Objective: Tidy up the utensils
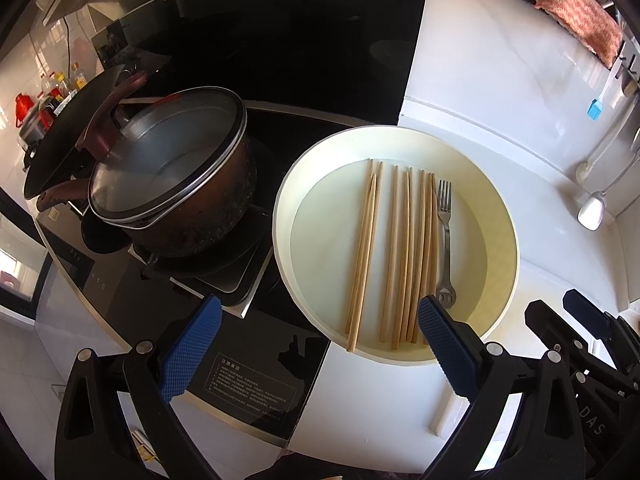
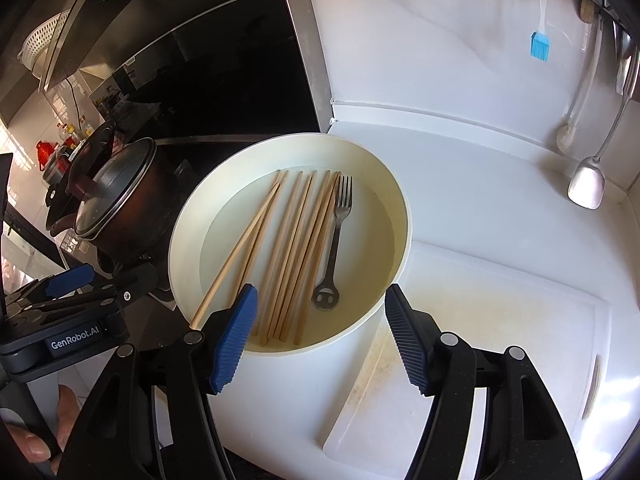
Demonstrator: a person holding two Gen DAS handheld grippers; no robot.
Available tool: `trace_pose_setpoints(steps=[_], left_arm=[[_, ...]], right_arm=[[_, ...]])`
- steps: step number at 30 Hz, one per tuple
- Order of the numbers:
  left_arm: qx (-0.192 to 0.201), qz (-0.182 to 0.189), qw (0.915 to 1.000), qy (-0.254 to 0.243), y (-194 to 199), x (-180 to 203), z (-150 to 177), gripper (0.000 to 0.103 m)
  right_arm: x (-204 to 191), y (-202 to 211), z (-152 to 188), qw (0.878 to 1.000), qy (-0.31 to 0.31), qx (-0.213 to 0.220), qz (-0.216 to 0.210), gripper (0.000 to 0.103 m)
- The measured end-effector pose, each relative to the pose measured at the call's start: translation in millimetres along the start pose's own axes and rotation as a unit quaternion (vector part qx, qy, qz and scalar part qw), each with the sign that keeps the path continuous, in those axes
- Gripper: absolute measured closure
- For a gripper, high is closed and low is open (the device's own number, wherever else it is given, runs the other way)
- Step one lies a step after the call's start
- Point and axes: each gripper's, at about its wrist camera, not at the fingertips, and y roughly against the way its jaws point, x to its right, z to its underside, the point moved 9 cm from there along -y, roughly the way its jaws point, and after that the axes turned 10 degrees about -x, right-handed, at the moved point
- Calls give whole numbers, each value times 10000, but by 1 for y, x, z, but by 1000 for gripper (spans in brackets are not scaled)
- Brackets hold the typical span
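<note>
Both claws spread wide, holding nothing: left claw (image 1: 316,344), right claw (image 2: 320,336) hover at near rim of white basin (image 2: 392,200) on bench. Inside: wooden chopsticks (image 2: 296,248), light, stiff, prone to roll; steel fork (image 2: 335,236), thin, likely slippery. Pinch mid-shaft.
</note>
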Motion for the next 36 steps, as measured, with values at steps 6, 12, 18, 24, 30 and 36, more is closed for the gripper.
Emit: trace_pose_setpoints(steps=[6,12,18,24,30,36], left_arm=[[-12,-2,10000,-1,0,0,2,6],[-32,9,10000,-10,-2,0,2,6],[-41,10,10000,-7,-3,0,3,6],[-29,14,10000,2,-3,-1,3,6],[19,18,10000,-27,-3,-2,1,6],[31,-5,10000,-58,-2,-2,-2,6]], right_arm=[[0,0,1,10000,-1,1,9,39],[-2,0,1,10000,-13,-9,6,39],[-4,-1,2,10000,-26,-21,4,39],[-5,-2,2,10000,-31,-21,5,39],[-7,-2,1,10000,14,20,37,39],[-7,-1,0,10000,28,33,32,39]])
